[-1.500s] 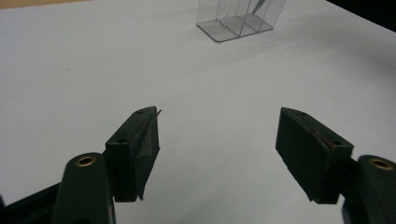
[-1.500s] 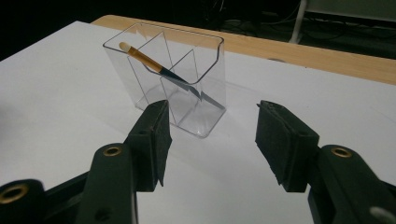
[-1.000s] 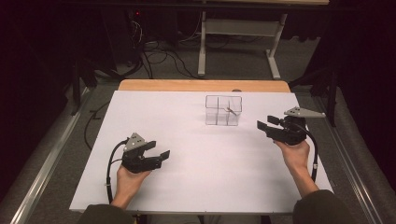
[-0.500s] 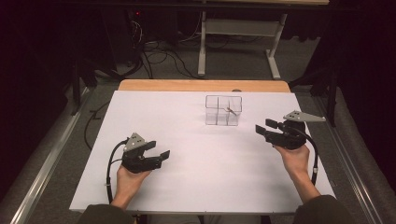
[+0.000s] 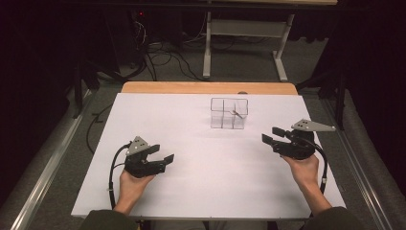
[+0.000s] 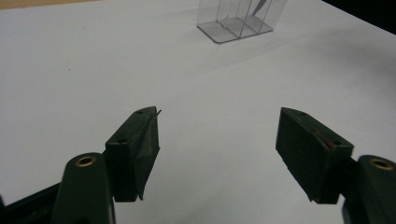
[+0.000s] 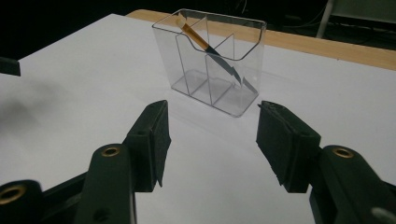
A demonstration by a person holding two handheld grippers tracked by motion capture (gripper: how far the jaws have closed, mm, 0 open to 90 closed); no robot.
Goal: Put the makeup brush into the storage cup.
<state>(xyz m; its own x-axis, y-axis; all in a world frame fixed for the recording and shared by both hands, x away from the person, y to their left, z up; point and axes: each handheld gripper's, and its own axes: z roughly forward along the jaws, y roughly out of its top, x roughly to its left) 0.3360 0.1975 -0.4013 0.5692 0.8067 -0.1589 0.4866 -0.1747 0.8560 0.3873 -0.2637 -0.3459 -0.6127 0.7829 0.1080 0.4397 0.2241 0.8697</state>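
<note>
From above, my left gripper (image 5: pixel 160 159) and right gripper (image 5: pixel 274 136) sit wide apart on the white table (image 5: pixel 191 191), both open and holding nothing. The clear box (image 5: pixel 229 113) stands near the far edge.

Past my left gripper (image 6: pixel 217 149), the box (image 6: pixel 236 21) is cut off on top.

My right gripper (image 7: pixel 212 140) has moved closer to the box (image 7: pixel 210 60), with a knife (image 7: pixel 210 49) leaning inside.

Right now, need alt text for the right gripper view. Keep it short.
A clear plastic organizer with divided compartments stands on a white table, a small brush leaning tilted inside it. In the foreground the right gripper points at the organizer, its two black jaws open with nothing between them.
</note>
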